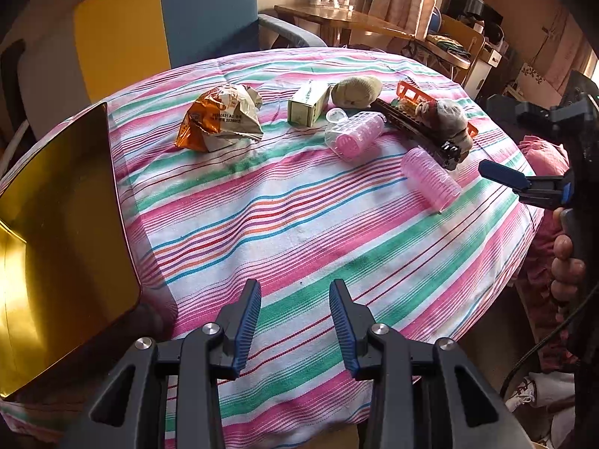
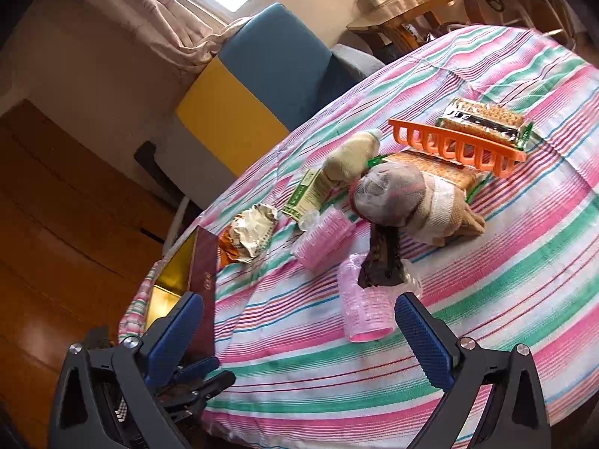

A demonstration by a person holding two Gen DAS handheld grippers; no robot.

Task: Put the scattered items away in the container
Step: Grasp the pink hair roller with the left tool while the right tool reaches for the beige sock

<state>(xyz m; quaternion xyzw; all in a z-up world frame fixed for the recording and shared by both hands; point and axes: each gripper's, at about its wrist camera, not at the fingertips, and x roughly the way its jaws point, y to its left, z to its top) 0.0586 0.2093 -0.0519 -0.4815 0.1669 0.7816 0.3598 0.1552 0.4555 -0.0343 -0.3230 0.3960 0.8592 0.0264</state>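
While my left tongs [image 1: 295,321] and right tongs [image 2: 299,340] gape empty, curlers [image 1: 430,177], snack bag [image 1: 219,119], carton [image 1: 307,106] lie scattered; gold box [image 1: 56,232], nine o'clock, seemingly empty.

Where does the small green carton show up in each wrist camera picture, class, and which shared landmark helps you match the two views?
Left wrist view: the green carton stands in the upper middle, between the crumpled snack bag on its left and a beige sock ball on its right.
Right wrist view: the green carton lies left of centre, again between bag and sock ball.
Shared landmark: the gold-lined box at the table's edge.
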